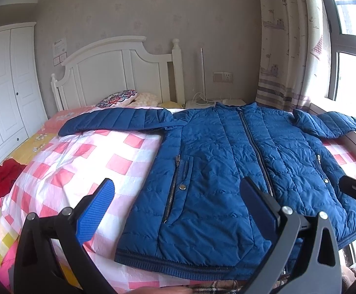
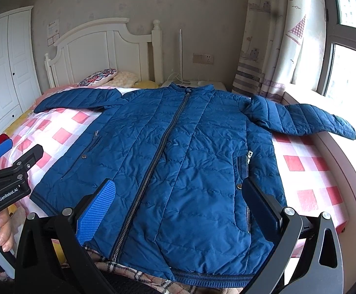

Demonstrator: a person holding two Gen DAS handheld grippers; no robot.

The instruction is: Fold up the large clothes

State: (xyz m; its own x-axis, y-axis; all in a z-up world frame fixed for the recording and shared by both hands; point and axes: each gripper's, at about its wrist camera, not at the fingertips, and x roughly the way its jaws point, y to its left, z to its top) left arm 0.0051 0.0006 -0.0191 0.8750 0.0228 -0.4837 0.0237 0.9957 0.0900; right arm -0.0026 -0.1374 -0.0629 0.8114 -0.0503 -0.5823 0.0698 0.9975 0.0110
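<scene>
- The left tool (image 1: 175, 210) is spread wide and grips nothing, hovering over the lower left part of the blue jacket (image 1: 239, 171).
- The right tool (image 2: 178, 208) is equally wide and empty above the jacket's hem.
- The jacket lies zipped and flat on the bed (image 2: 307, 178), sleeves out.
- The left tool's body reads "GenRobot.AI" (image 2: 8, 194).

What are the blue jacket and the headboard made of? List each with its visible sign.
Blue jacket: likely thin synthetic shell over padding, slightly shiny; quilted stitch lines, puffy creased panels, metal-looking zipper.
Headboard: apparently white-painted wood, smooth; panelled face and turned posts.
</scene>
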